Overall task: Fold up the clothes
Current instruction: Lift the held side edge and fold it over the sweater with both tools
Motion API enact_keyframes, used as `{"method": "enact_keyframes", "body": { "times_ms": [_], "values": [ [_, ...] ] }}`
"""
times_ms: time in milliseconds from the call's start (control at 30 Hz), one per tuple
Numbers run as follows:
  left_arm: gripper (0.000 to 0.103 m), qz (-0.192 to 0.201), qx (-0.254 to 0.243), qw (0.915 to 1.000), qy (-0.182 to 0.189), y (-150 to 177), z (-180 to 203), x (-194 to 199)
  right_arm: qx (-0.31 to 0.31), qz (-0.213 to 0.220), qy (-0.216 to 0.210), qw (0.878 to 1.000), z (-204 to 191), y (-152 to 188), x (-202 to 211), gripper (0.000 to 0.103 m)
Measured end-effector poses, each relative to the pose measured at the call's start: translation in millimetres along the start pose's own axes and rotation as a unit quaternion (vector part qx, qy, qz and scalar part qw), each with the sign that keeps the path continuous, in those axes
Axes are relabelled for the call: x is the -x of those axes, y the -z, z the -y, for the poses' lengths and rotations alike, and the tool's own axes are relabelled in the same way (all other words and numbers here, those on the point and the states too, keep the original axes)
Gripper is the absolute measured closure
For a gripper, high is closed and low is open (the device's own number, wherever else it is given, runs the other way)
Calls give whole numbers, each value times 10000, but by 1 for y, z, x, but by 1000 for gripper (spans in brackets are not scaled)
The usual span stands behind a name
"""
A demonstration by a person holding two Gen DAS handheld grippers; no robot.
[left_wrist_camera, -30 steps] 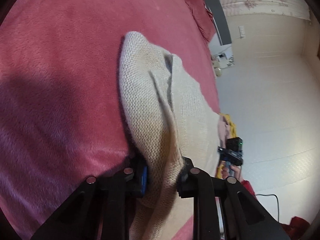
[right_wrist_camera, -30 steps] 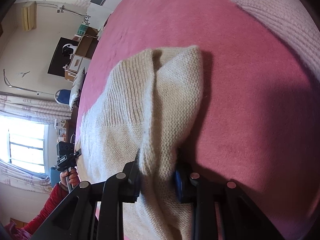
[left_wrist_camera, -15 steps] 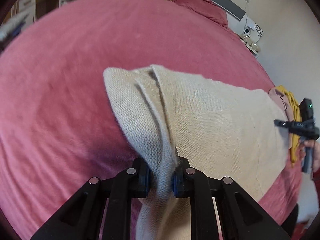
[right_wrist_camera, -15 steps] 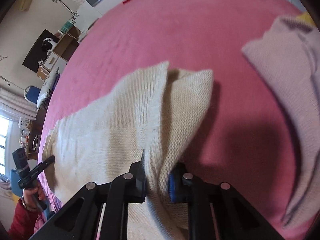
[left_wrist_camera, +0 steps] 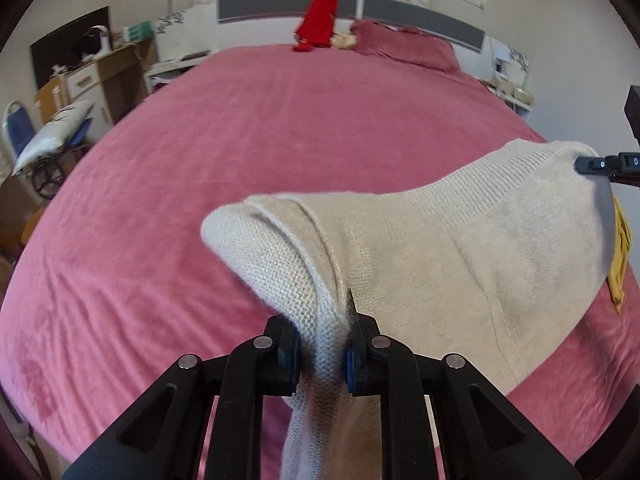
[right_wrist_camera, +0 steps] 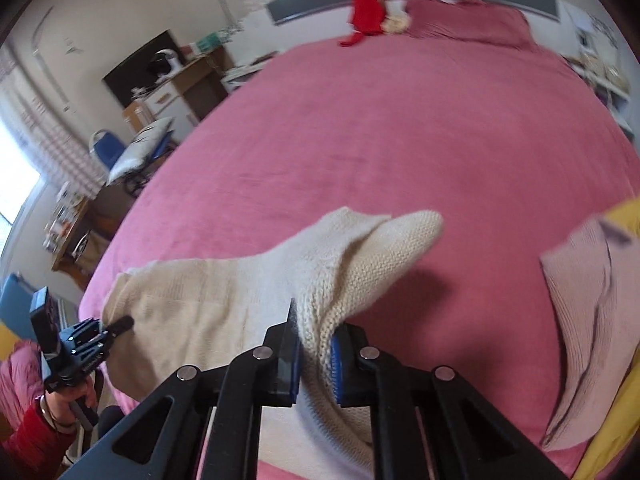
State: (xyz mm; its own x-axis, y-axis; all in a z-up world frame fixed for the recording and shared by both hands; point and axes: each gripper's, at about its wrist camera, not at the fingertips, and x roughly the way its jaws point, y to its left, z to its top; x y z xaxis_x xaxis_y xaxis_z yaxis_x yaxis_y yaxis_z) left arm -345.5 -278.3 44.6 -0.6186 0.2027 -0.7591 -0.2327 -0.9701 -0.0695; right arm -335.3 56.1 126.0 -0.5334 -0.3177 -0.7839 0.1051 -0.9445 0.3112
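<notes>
A cream knit sweater (left_wrist_camera: 460, 248) hangs stretched between my two grippers above the pink bed (left_wrist_camera: 280, 128). My left gripper (left_wrist_camera: 322, 354) is shut on a bunched fold of it, and a rounded sleeve end sticks out to the left. At the far right edge of the left wrist view, the right gripper's tip (left_wrist_camera: 588, 165) pinches the other corner. In the right wrist view my right gripper (right_wrist_camera: 316, 360) is shut on the sweater (right_wrist_camera: 224, 292). The left gripper (right_wrist_camera: 120, 323) holds the far corner there, with a hand in a red sleeve (right_wrist_camera: 60, 404) below it.
A pale lilac knit garment (right_wrist_camera: 584, 300) and a yellow garment (left_wrist_camera: 621, 256) lie on the bed's right side. A red cloth (left_wrist_camera: 318, 20) hangs at the headboard beside a pink pillow (left_wrist_camera: 404, 42). A desk, a chair and a white cushion (left_wrist_camera: 44, 136) stand left of the bed.
Both grippers rose and tilted up, from looking down at the bedspread to looking across the bed to the headboard. The sweater came up with them and is spread wider between them.
</notes>
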Motion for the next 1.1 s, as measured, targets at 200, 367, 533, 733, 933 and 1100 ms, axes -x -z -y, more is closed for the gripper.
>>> {"method": "enact_keyframes", "body": {
  "times_ms": [200, 367, 533, 733, 933, 1100],
  "values": [
    [86, 269, 334, 9986, -307, 16, -52, 55, 670, 18, -309, 9973, -91, -35, -14, 93],
    [86, 563, 969, 9906, -787, 36, -136, 110, 1153, -63, -604, 9915, -171, -79, -59, 93],
    [86, 664, 1606, 9767, -1259, 75, -227, 131, 1563, -211, -695, 9850, -232, -117, -132, 93],
    [86, 235, 2800, 9463, -1599, 166, -312, 80, 1651, -697, -714, 9812, -284, -135, -264, 93],
    [81, 378, 3270, 9264, -1830, 225, -329, 35, 1855, -961, -259, 9776, -294, -115, -369, 92],
    [53, 780, 3796, 9057, -1718, 251, -339, 45, 1642, -1264, -349, 9777, -263, -110, -399, 75]
  ]
}}
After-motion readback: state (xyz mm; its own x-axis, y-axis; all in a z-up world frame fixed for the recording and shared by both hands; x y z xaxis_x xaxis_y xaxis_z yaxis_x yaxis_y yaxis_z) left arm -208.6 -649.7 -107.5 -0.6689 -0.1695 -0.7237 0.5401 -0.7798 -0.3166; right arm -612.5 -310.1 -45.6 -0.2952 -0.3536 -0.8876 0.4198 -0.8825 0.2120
